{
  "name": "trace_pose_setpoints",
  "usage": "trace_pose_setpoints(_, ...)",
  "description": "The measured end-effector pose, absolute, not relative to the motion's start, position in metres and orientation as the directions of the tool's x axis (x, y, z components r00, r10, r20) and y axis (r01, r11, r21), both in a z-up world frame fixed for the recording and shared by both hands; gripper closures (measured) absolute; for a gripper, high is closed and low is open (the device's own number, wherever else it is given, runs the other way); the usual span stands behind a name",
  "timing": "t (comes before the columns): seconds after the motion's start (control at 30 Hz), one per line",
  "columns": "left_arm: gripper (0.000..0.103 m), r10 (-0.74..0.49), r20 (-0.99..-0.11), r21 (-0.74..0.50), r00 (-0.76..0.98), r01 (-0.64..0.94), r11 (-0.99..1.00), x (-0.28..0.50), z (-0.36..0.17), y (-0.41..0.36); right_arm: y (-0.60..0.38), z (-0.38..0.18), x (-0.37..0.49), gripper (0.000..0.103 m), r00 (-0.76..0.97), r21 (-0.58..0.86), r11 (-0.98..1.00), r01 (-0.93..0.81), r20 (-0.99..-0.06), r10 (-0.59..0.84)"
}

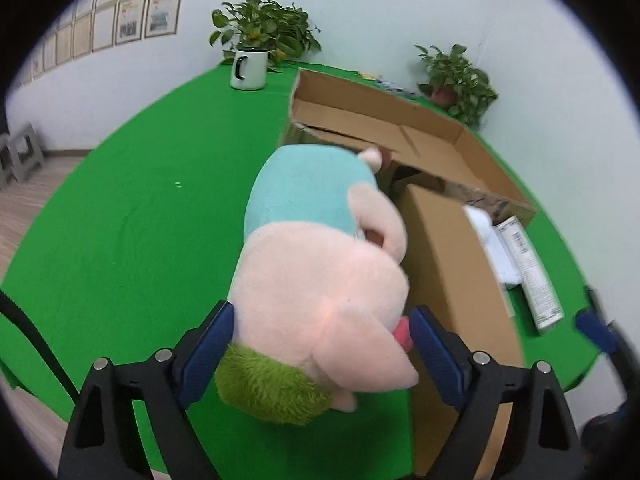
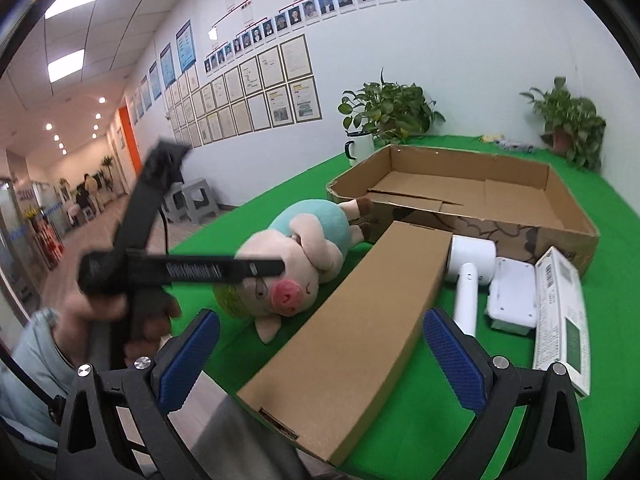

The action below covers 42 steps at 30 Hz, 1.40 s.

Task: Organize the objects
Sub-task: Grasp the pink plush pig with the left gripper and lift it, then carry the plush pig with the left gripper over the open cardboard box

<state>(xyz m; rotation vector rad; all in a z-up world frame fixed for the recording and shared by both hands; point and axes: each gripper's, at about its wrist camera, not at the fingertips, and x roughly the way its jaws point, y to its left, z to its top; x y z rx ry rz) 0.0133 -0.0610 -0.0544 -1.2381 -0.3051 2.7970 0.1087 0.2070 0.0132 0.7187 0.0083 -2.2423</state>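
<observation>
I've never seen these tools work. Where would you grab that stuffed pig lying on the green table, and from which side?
Grip the plush pig across its round pink head, coming from above at its head end. It lies on its side with its feet toward the open cardboard tray, and the soft head fits between the left gripper fingers, which already straddle it.

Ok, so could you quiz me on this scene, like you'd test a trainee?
1. True or false: the plush pig lies inside the open cardboard tray.
2. In its own view, what shows between the fingers of the right gripper? A) the long brown box B) a white mug C) a potted plant
3. Which gripper has its fingers either side of the pig's head?

Key:
1. False; it lies on the green table, beside the tray.
2. A
3. The left gripper.
</observation>
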Motion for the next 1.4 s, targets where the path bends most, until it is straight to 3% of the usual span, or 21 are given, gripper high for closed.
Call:
trace_pose_setpoints(0.2, 0.028, 0.159, -0.717, -0.224, -0.679, 0.008, -0.975, 0.018, -0.057, -0.068, 0.196, 0.024, 0.089, 0.000, -0.462, 0.289, -0.648, 0.705, -0.506, -0.728)
trace_pose_setpoints(0.53, 0.039, 0.201, -0.710, -0.295, -0.675, 0.024, -0.955, 0.039, -0.056, -0.085, 0.120, 0.052, 0.037, 0.001, -0.281, 0.377, -0.531, 0.759, -0.545, -0.790)
trace_pose_setpoints(0.77, 0.042, 0.194, -0.712, -0.304, -0.675, 0.048, -0.951, 0.067, -0.055, -0.090, 0.040, 0.027, 0.002, 0.001, -0.161, 0.383, -0.573, 0.725, -0.714, -0.681)
trace_pose_setpoints(0.93, 0.046, 0.172, -0.708, -0.285, -0.685, 0.054, -0.957, 0.073, -0.053, -0.090, 0.006, 0.003, 0.002, 0.013, -0.143, 0.345, -0.627, 0.698, -0.791, -0.595)
trace_pose_setpoints(1.4, 0.054, 0.124, -0.702, -0.221, -0.701, 0.050, -0.974, 0.064, -0.051, -0.082, 0.000, -0.013, -0.002, 0.034, -0.225, 0.280, -0.670, 0.688, -0.795, -0.563)
